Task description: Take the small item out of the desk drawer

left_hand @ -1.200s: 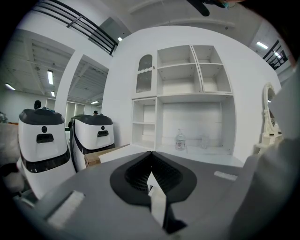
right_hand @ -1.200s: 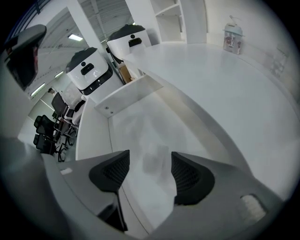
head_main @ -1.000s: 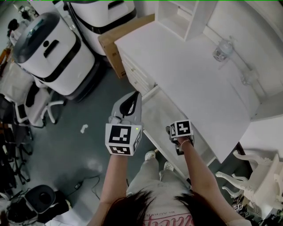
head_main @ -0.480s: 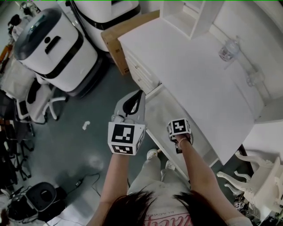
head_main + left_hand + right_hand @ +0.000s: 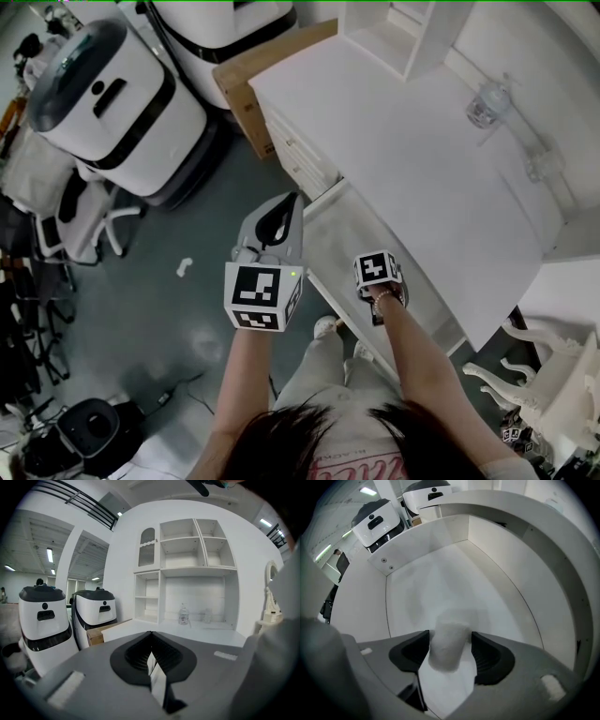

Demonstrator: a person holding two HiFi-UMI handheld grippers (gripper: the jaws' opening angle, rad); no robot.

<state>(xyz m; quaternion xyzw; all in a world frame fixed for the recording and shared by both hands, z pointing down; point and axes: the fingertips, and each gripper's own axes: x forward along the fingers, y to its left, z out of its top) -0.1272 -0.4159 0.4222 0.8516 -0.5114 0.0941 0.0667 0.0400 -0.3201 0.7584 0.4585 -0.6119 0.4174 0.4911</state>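
The white desk's drawer [image 5: 342,246] stands pulled out below the desk top [image 5: 412,159]. My right gripper [image 5: 377,274] reaches down into it, and its marker cube hides the jaws in the head view. In the right gripper view, a small white soft roll [image 5: 449,639] sits between the black pads of my right gripper [image 5: 450,645], which press on both of its sides above the bare drawer floor [image 5: 454,583]. My left gripper [image 5: 292,201] hovers beside the drawer's left corner. Its jaws are shut with nothing in them, and the tips meet in the left gripper view [image 5: 151,634].
Two white machines [image 5: 112,103] and a cardboard box [image 5: 246,84] stand left of the desk. A clear bottle [image 5: 487,103] and a shelf unit [image 5: 394,33] sit on the desk top. An office chair [image 5: 84,225] and a crumpled scrap [image 5: 185,267] are on the floor. A white chair [image 5: 553,394] stands at right.
Both grippers stay almost where they were. The right one remains in the drawer on the white roll, and the head view has shifted slightly.
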